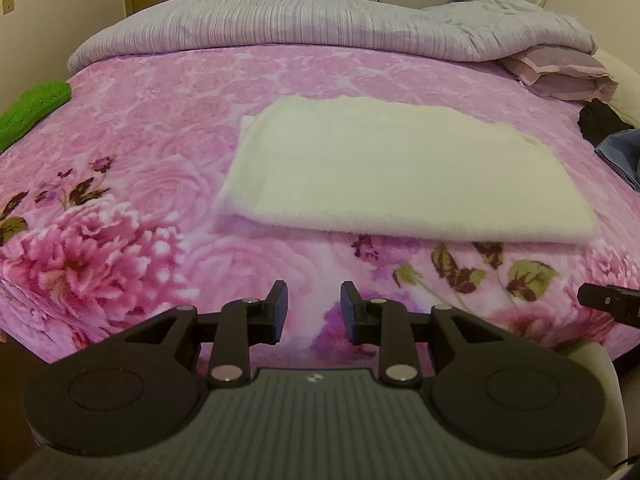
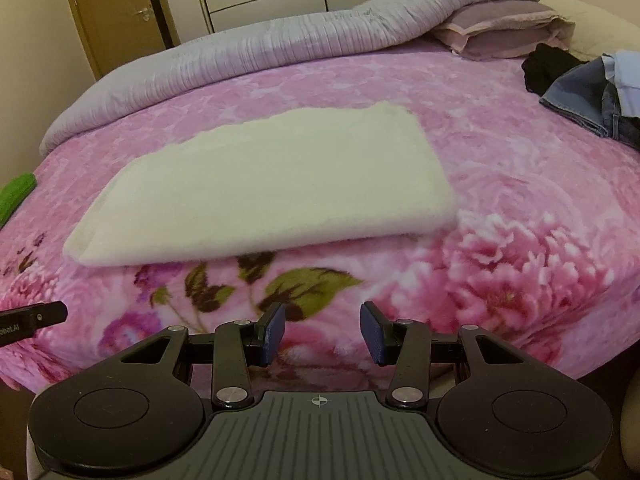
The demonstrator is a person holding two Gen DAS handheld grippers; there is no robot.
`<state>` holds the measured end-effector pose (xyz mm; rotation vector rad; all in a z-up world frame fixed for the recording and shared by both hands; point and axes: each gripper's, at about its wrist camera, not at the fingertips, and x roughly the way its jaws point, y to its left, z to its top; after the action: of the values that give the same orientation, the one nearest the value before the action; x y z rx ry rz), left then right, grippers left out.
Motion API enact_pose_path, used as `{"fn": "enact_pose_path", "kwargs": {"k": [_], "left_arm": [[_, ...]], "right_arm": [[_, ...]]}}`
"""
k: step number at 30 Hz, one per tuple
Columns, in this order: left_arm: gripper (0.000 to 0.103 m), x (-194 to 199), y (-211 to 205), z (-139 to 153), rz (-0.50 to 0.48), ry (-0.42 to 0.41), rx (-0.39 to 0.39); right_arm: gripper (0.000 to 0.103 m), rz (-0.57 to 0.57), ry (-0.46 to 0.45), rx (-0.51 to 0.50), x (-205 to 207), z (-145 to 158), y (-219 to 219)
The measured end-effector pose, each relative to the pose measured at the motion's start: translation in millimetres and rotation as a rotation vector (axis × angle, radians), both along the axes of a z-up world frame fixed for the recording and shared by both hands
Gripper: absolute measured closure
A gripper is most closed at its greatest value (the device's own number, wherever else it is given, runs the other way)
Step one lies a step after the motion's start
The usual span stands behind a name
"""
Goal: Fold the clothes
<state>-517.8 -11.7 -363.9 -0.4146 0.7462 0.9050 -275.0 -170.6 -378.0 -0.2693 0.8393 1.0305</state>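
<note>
On the side of the left gripper (image 1: 313, 312), seen at the left edge of the right wrist view, a small white print reads partly "obot.AI"; the first letters are cut off. No other writing can be read.

The folded white towel (image 1: 400, 168) lies flat on the bed (image 1: 168, 120), on a pink blanket with big flowers, a little ahead of both grippers and touching neither of them. Its near edge is thick and doubled.

The fingers of the left gripper stand narrowly apart, with nothing between them, only the blanket below. The fingers of the right gripper (image 2: 323, 332) stand wider, also empty.

Around the towel: a green cloth (image 1: 32, 108) lies at the left edge of the bed, well apart. A grey quilt (image 1: 280, 24) is rolled along the far side. At the right, a purple pillow (image 2: 504, 28) lies partly under the quilt, and near it a pile of black and blue clothes (image 2: 580, 84). Behind the bed are a wooden door (image 2: 116, 12) and white cupboard fronts. Nothing stands between the grippers and the towel.
</note>
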Motion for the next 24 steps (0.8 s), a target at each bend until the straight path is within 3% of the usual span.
{"fn": "enact_pose_path", "kwargs": {"k": [16, 20, 24], "left_arm": [[0.076, -2, -10, -7, -0.018, 0.024, -0.009], [0.076, 1, -5, -13, -0.041, 0.003, -0.036], [0.077, 2, 7, -13, -0.086, -0.085, -0.060]], "right_arm": [[0.057, -0.029, 0.072, -0.002, 3, -8, -8], [0.057, -0.045, 0.105, -0.001, 9, -15, -7], [0.057, -0.098, 0.177, 0.077, 29, -19, -12]]}}
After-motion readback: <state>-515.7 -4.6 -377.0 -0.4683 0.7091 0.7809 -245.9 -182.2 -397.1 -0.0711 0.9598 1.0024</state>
